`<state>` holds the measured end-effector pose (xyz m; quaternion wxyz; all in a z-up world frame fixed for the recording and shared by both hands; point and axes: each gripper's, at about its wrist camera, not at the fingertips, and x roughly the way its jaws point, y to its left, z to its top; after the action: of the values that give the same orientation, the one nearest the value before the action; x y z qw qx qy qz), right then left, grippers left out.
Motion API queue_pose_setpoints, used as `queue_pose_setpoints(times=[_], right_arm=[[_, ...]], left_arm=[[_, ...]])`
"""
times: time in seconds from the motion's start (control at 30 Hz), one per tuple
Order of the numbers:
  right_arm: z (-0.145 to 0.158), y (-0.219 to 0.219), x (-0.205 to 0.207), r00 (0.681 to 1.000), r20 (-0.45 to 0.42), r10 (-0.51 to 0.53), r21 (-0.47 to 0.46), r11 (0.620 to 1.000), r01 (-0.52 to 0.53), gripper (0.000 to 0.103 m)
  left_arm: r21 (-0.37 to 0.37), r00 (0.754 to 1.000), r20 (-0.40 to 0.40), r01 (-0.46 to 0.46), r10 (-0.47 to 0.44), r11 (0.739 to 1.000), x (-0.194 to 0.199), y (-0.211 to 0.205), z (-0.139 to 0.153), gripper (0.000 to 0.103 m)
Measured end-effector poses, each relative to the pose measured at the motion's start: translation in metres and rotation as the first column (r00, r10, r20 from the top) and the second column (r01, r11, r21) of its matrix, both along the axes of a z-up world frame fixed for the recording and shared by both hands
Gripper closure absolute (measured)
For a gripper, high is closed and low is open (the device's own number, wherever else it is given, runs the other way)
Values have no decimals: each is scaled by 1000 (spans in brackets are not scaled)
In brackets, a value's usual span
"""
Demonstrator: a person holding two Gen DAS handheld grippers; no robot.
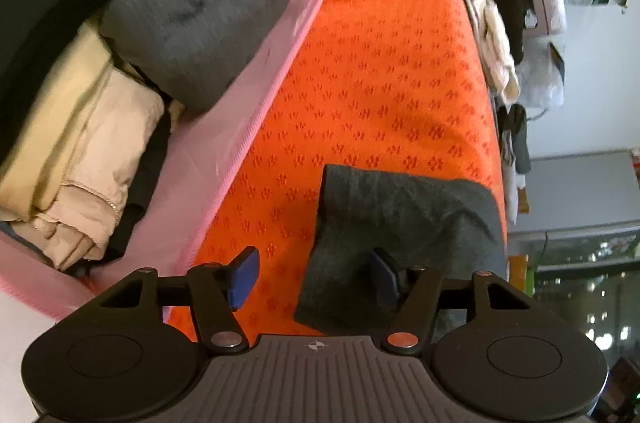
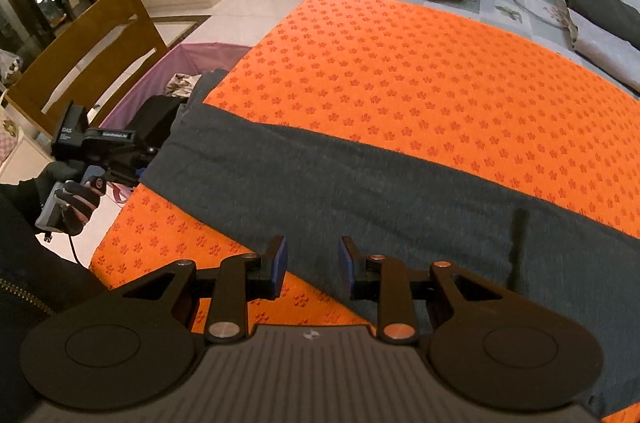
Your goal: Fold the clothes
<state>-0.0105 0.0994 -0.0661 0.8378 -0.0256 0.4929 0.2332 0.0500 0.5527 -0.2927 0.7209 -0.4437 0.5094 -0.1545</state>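
At far left a pink fabric storage bin (image 1: 256, 111) holds folded clothes: a black piece, cream and beige garments (image 1: 80, 143) and a grey knit roll (image 1: 192, 23). Beside it, on the orange patterned mat (image 1: 380, 83) over the worktop, lies the dark grey garment (image 2: 360, 191). The left claw (image 1: 314, 277) is spread at its corner, pinching nothing. Only the right-wrist view shows the garment's long band, the gloved hand (image 2: 74, 201) and the right claw (image 2: 312, 265), partly parted above the near edge.
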Motion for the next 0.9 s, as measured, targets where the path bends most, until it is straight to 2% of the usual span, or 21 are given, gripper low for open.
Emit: queue_pose_setpoints(times=[0.1, 0.2, 0.27, 0.33, 0.4, 0.53, 0.73, 0.83, 0.9], right_arm=[[0, 1, 0, 1000, -1, -6, -3, 1000, 6, 70], [1, 2, -1, 1000, -3, -13, -5, 1000, 13, 70], [1, 3, 0, 1000, -3, -16, -4, 1000, 16, 70], [0, 3, 2, 1000, -3, -16, -1, 1000, 16, 70], [0, 4, 3, 1000, -3, -13, 0, 1000, 13, 70], [0, 11, 7, 1000, 2, 1, 1, 1000, -1, 70], [-3, 19, 13, 1000, 12, 23, -2, 1000, -23, 70], [-4, 24, 15, 999, 19, 41, -9, 999, -41, 70], [-5, 28, 16, 998, 26, 59, -19, 998, -58, 70]], left_arm=[[-21, 1000, 3, -13, 13, 1000, 1, 1, -2, 37], [-36, 1000, 12, -18, 18, 999, -1, 1, -2, 42], [-48, 1000, 4, -23, 23, 999, -3, 1, -3, 58], [-66, 999, -7, -32, 31, 997, -7, 1, -5, 87], [-51, 999, 17, -36, 37, 998, -13, -3, 0, 100], [-22, 995, 72, -63, 65, 998, -24, -8, 15, 101], [-13, 984, 77, -162, 163, 987, -35, 11, 27, 101], [-7, 984, 22, -177, 177, 984, -34, 17, 29, 100], [-1, 981, -29, -190, 190, 982, -34, 16, 30, 95]])
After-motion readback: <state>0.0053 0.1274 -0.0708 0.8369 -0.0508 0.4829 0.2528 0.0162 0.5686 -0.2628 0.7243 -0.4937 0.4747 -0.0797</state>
